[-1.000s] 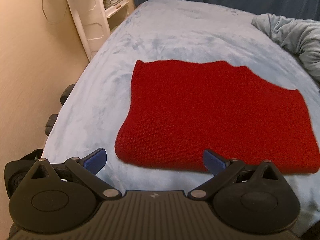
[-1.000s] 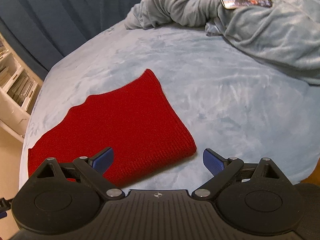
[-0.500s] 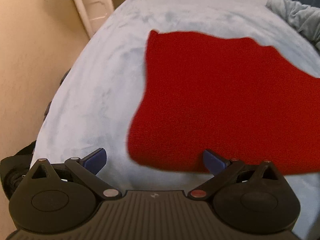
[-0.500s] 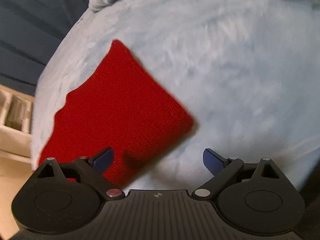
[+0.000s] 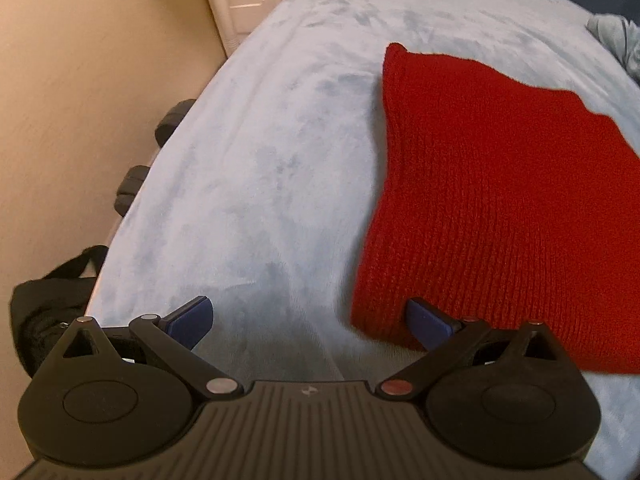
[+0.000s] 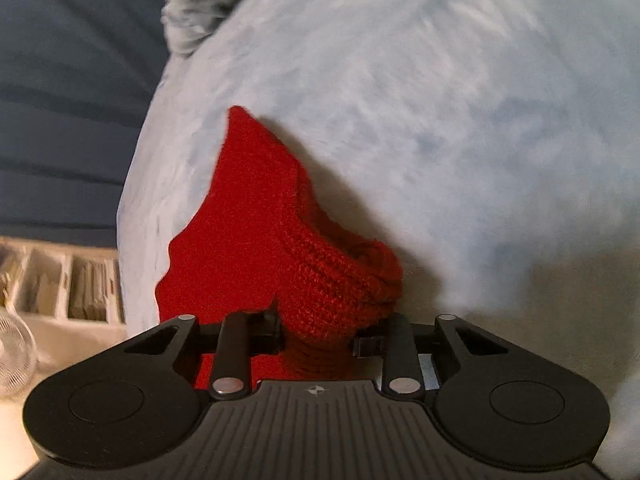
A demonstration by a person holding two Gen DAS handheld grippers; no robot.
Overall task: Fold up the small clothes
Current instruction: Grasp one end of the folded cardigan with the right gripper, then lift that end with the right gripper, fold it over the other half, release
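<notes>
A folded red knit garment [image 5: 500, 200] lies on the light blue bed cover [image 5: 260, 160]. My left gripper [image 5: 308, 320] is open, low over the cover, with its right fingertip [image 5: 428, 322] against the garment's near left corner. My right gripper [image 6: 318, 334] is shut on the garment's near right corner [image 6: 320, 280], which bunches up between the fingers and lifts a little off the cover [image 6: 440, 100].
A white shelf unit [image 5: 240, 0] stands past the bed's far left edge. A black bag [image 5: 52, 292] and dark casters [image 5: 132, 188] sit beside the bed on the left. A rumpled grey blanket [image 6: 192, 4] lies at the far end. A small fan [image 6: 14, 360] stands on the floor.
My right gripper has dropped onto the garment's right corner and closed on it. My left gripper has moved left and lower, to the garment's left corner, still open.
</notes>
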